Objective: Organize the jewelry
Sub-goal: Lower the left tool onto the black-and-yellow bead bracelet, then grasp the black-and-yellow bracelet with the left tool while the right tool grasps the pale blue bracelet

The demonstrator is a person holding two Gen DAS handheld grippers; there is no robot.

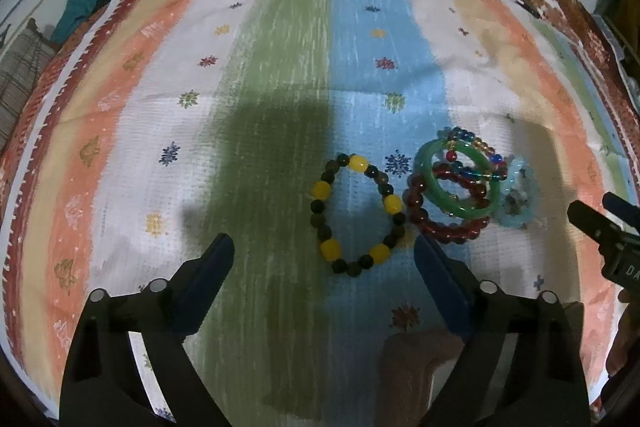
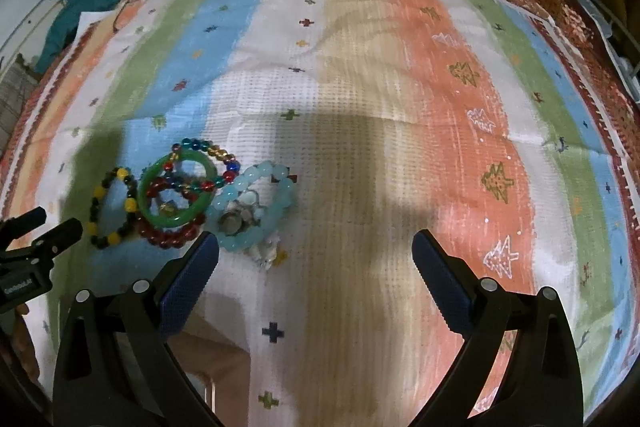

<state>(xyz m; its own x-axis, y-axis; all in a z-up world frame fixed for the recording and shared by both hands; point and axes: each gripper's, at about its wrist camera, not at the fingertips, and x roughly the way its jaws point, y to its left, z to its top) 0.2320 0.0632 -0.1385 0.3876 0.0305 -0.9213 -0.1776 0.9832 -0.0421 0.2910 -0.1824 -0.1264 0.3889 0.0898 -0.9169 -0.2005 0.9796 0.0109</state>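
A striped cloth [image 1: 280,75] covers the table. Above it the left gripper [image 1: 324,251] hangs with fingers wide apart and nothing between them; the black-and-yellow bracelet [image 1: 357,213] lies flat just beyond its tips. The right gripper [image 2: 316,247] is also spread and empty. The bracelet pile lies beside its left finger [image 2: 192,283]: a green bangle [image 2: 176,193] on red beads [image 2: 172,235], with pale blue beads [image 2: 256,203] alongside.

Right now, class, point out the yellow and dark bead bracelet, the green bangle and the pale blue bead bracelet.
yellow and dark bead bracelet [image 1: 325,190]: left wrist view, on a yellow bead.
green bangle [image 1: 472,211]: left wrist view, on its lower rim.
pale blue bead bracelet [image 2: 285,191]: right wrist view, on a bead at its right side.
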